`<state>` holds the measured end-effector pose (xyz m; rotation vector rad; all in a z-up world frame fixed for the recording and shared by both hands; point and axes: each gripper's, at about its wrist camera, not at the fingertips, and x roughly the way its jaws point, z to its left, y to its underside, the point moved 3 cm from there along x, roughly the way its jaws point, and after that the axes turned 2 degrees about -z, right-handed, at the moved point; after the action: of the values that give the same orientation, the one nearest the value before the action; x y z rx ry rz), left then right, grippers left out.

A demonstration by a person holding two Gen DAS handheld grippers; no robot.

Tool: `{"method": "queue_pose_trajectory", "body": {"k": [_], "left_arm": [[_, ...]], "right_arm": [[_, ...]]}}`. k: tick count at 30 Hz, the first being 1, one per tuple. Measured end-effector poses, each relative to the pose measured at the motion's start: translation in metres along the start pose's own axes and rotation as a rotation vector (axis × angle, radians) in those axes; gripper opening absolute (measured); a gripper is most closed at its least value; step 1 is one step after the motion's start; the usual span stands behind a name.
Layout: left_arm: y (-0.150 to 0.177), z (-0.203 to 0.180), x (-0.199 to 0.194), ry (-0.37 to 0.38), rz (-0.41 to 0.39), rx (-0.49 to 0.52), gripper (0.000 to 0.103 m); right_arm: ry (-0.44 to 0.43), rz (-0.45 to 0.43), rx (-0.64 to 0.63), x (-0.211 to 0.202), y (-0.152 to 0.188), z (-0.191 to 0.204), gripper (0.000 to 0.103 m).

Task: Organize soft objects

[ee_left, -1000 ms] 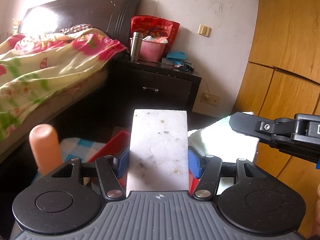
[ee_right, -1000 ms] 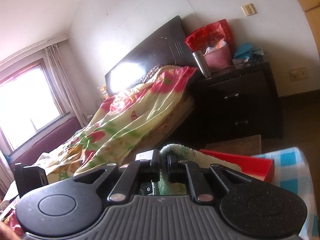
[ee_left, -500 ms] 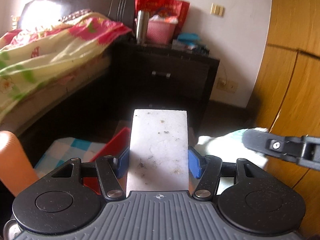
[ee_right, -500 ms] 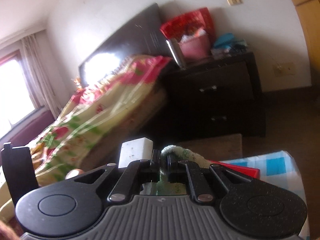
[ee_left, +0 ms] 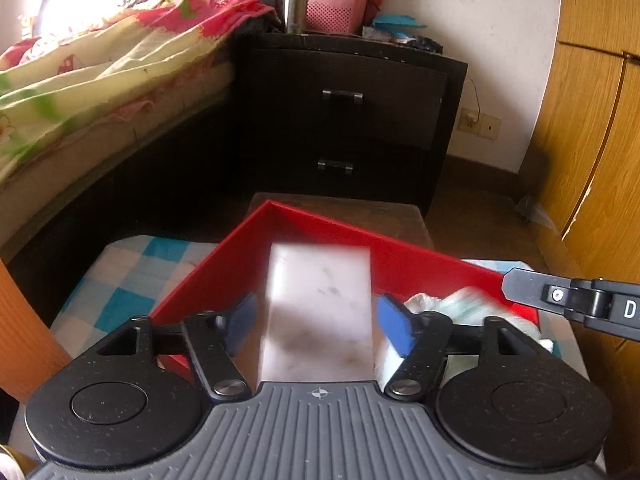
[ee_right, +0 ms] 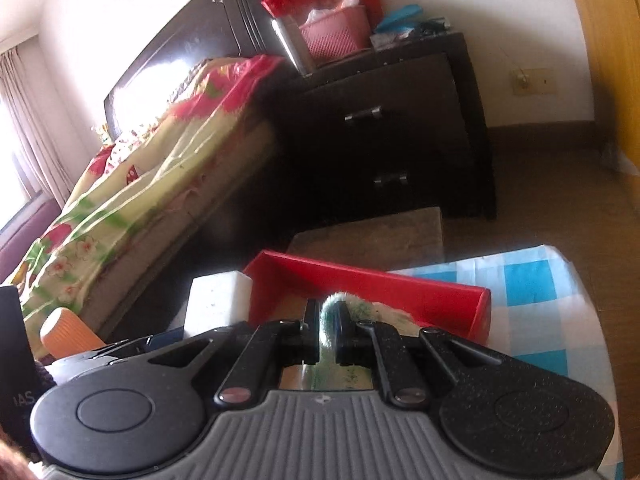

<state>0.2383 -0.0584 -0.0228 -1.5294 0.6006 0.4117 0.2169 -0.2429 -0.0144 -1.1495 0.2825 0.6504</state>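
My left gripper (ee_left: pixel 318 312) holds a white sponge block (ee_left: pixel 320 308) between its blue pads, above the near corner of a red tray (ee_left: pixel 360 240). The sponge looks blurred, and gaps show beside both pads. My right gripper (ee_right: pixel 328 320) is shut on a white-green towel (ee_right: pixel 332 312), over the red tray (ee_right: pixel 400 284). The towel (ee_left: pixel 452 304) also shows in the left wrist view inside the tray, under the right gripper's finger (ee_left: pixel 560 296). The sponge (ee_right: pixel 216 300) shows at the tray's left edge in the right wrist view.
The tray sits on a blue-white checked cloth (ee_left: pixel 112 284) on a small table. An orange ribbed cylinder (ee_right: pixel 68 332) stands at the left. Beyond are a wooden stool (ee_right: pixel 380 236), a dark nightstand (ee_left: pixel 344 112), a bed with a floral quilt (ee_left: pixel 100 60), and a wooden wardrobe (ee_left: pixel 592 120).
Both grippers have tilted and moved down over the red tray with their objects. The left pads have spread slightly from the sponge. The towel has come down into the tray.
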Motion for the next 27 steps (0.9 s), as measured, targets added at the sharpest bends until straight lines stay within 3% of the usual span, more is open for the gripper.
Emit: {"method": "queue_pose_trajectory", "body": {"k": [8,27], "left_arm": [[-0.002,0.000,-0.010,-0.009,0.000,-0.005,0.079],[0.044,-0.011,-0.071,0.081,0.087,0.047,0.084]], "right_arm": [[0.013,0.024,0.015,-0.006,0.005,-0.002,0.000],[0.005,0.086,-0.036,-0.049,0.043,0.017,0.013]]}}
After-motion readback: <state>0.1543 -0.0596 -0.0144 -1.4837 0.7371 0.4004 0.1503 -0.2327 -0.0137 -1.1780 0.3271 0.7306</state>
